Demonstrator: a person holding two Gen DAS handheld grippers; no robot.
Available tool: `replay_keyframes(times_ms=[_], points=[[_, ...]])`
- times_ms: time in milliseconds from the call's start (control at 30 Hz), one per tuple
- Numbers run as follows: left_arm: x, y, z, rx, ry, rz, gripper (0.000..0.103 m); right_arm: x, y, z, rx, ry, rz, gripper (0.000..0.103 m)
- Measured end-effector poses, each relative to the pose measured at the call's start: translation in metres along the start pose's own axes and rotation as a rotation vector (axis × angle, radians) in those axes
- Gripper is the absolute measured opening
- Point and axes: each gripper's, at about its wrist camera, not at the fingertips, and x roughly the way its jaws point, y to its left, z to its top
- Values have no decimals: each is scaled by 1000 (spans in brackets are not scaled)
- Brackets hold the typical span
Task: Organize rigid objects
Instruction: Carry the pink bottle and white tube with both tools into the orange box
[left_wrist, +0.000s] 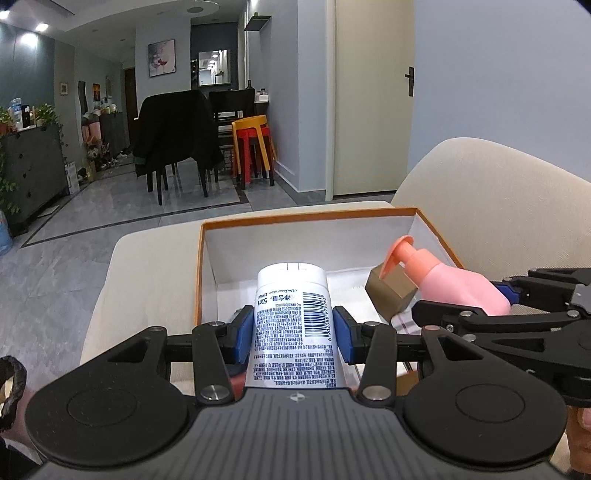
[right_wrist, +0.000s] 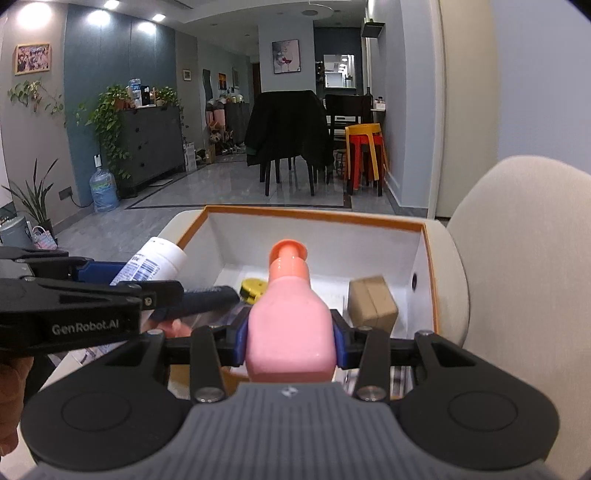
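Left wrist view close behind its jaws, facing forward and slightly down, right wrist view likewise, both sharing the orange-rimmed box (left_wrist: 207, 258) (right_wrist: 430, 258) just beyond the jaws, dining room far ahead.

Dim room, ceiling spots glare, fisheye-warped edges w/ dark corners.

My left gripper (left_wrist: 294, 334) and right gripper (right_wrist: 290, 341) sit side by side, angled downward, each clamped around something.
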Motion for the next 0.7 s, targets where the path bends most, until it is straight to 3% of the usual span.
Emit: replay_keyframes(times_ms=[700], points=[[58,2,13,34,64,15,51,69,-12,25,-24,111,-24,42]])
